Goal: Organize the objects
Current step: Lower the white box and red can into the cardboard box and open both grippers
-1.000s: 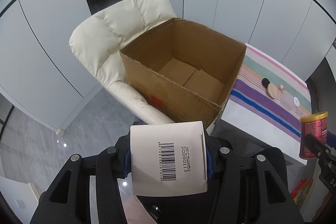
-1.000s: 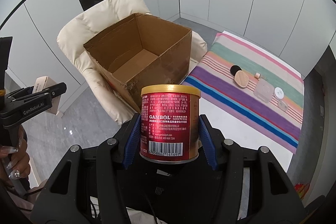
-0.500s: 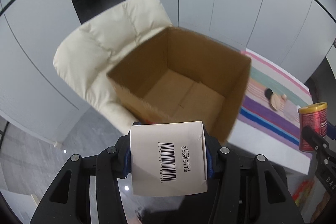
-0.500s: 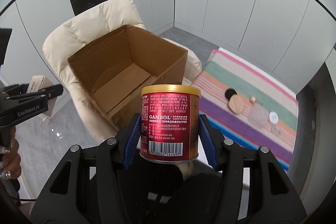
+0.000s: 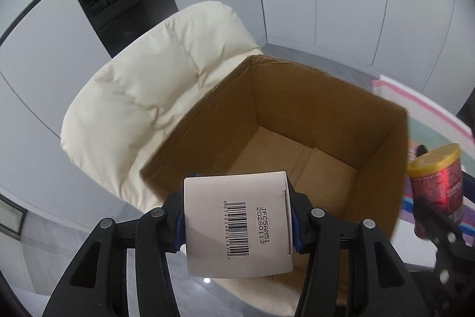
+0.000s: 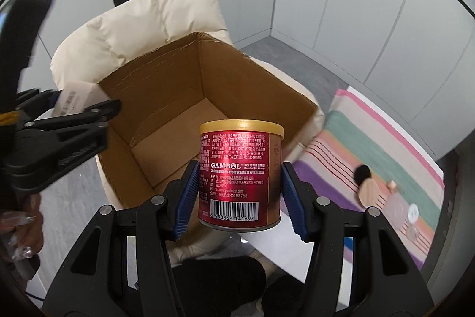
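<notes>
An open brown cardboard box (image 5: pixel 299 121) (image 6: pixel 184 97) sits on a cream padded chair (image 5: pixel 142 97) (image 6: pixel 142 17); nothing shows on its floor. My left gripper (image 5: pixel 237 216) is shut on a small white carton with a barcode (image 5: pixel 237 225), held just above the box's near rim. The right gripper (image 6: pixel 237 192) is shut on a red can with a gold lid (image 6: pixel 240 174), hovering at the box's near right corner. The can (image 5: pixel 436 183) shows at the right edge of the left wrist view, and the left gripper with its carton (image 6: pixel 74 100) shows at the left of the right wrist view.
A striped cloth (image 6: pixel 383 144) covers a white table right of the chair. On it lie a black-and-tan powder puff (image 6: pixel 368 183) and small clear containers (image 6: pixel 412 216). A person's hand (image 6: pixel 20 216) holds the left gripper's handle. Grey floor and white wall panels surround the chair.
Both grippers have moved toward the box and slightly down, so it looks larger and nearer. The carton and the can stay gripped as before.
</notes>
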Available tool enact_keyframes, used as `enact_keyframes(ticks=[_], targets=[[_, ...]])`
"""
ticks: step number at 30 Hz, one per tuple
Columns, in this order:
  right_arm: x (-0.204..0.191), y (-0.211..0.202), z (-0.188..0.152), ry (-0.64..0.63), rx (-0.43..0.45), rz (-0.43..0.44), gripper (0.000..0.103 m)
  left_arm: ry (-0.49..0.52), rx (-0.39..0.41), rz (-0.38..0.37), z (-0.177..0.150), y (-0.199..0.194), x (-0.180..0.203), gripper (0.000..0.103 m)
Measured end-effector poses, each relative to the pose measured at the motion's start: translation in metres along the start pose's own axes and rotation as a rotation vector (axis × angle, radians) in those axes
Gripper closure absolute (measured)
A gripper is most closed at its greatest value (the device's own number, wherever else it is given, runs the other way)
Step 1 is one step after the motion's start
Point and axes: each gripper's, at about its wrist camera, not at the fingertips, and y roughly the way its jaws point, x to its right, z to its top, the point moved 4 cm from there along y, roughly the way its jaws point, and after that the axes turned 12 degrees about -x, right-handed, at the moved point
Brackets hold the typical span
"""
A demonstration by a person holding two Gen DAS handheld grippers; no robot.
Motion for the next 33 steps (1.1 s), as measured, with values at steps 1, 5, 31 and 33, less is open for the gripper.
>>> enact_keyframes(ticks=[1, 5, 31, 33], targets=[[0.0, 0.006, 0.005, 0.001, -0.009, 0.011, 0.047, -0.001, -0.003, 0.015, 0.004, 0.007, 0.0, 0.05], [0.0, 0.029, 0.017, 0.005, -0.037, 0.004, 0.047, -0.014, -0.071, -0.031, 0.01, 0.031, 0.0, 0.05], [0.018, 0.055, 0.036, 0.067, -0.048, 0.028, 0.003, -0.054, -0.125, -0.133, 0.003, 0.046, -0.01, 0.009], [0.018, 0.055, 0.037, 0.07, -0.044, 0.027, 0.003, -0.052, -0.128, -0.136, 0.003, 0.047, -0.01, 0.009]])
